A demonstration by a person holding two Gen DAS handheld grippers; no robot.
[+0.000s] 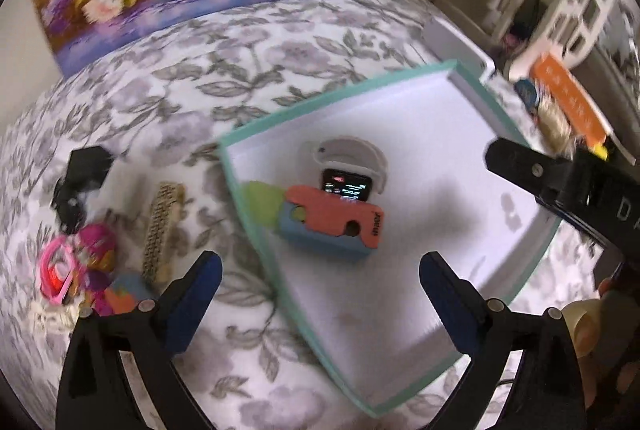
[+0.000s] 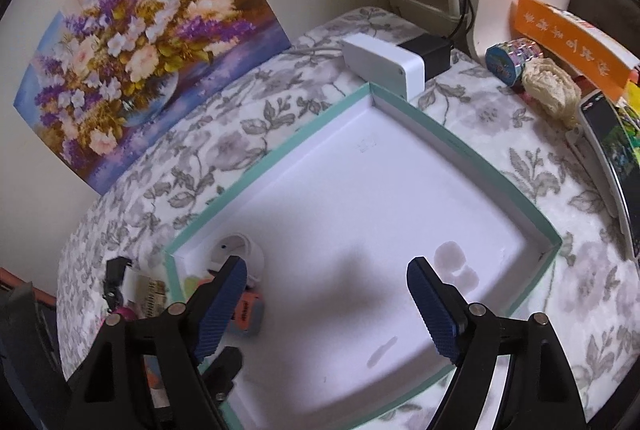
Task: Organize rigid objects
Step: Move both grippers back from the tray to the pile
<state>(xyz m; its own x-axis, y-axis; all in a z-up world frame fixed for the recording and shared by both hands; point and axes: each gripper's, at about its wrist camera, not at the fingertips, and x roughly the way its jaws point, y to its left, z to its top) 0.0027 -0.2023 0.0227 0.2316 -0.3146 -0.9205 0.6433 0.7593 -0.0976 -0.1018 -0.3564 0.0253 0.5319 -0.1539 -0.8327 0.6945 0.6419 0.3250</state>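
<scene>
1. We see a floral-patterned tablecloth (image 2: 224,149) under everything, with a flower painting (image 2: 132,69) leaning at its far edge.
2. A shallow white tray with a teal rim (image 1: 256,205) lies straight ahead of both grippers.
3. In the tray, just beyond our left gripper (image 1: 320,282), lie an orange-and-blue box (image 1: 340,226) and a white plug adapter (image 1: 348,153), touching a small dark screen (image 1: 347,185).
4. Our left gripper stands wide, nothing between its fingers.
5. Our right gripper (image 2: 326,304) also stands wide and empty over the tray.
6. Small clutter (image 1: 80,262) lies left of the left gripper.
</scene>
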